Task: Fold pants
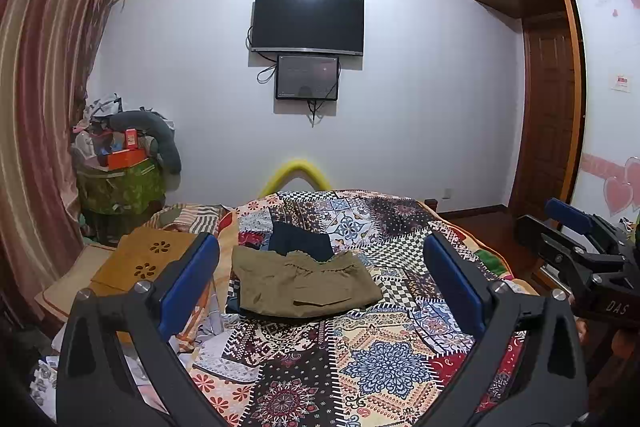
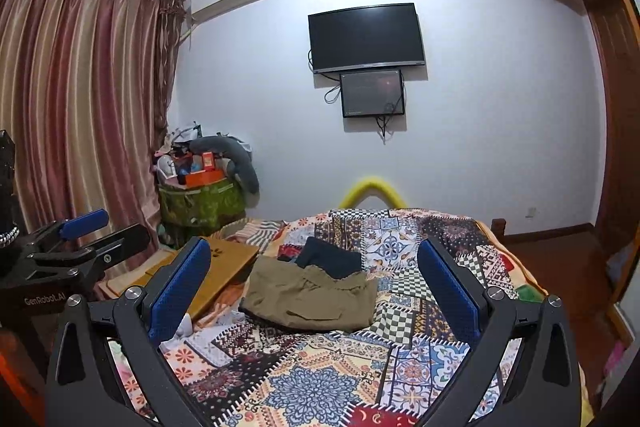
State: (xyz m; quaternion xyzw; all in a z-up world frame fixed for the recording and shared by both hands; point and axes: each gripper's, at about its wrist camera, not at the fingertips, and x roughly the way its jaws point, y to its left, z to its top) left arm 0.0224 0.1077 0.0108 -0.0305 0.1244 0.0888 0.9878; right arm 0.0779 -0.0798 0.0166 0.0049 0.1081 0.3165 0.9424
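left claw (image 1: 320,279) apart | right claw (image 2: 314,279) apart | olive pants (image 1: 302,285) folded flat on quilt (image 1: 360,359)

Olive pants (image 1: 304,285): matt woven cloth, soft creases, gathered waistband. Dark navy garment (image 1: 301,239) behind: matt cloth, smooth.
Quilt (image 1: 360,355): printed patchwork cloth, matt, lightly rumpled.
Left gripper (image 1: 322,277) & right gripper (image 2: 314,285): arms matt black plastic w/ shiny metal screw heads; finger pads (image 1: 192,279) blue, fine-textured, rubbery look.
Lap desk (image 1: 148,259): light wood, smooth, cut-out flower holes.
Curtain (image 2: 80,99): striped cloth, slight sheen.
TV (image 1: 308,23): glossy dark screen. Wardrobe (image 1: 548,99): varnished wood, semi-gloss.
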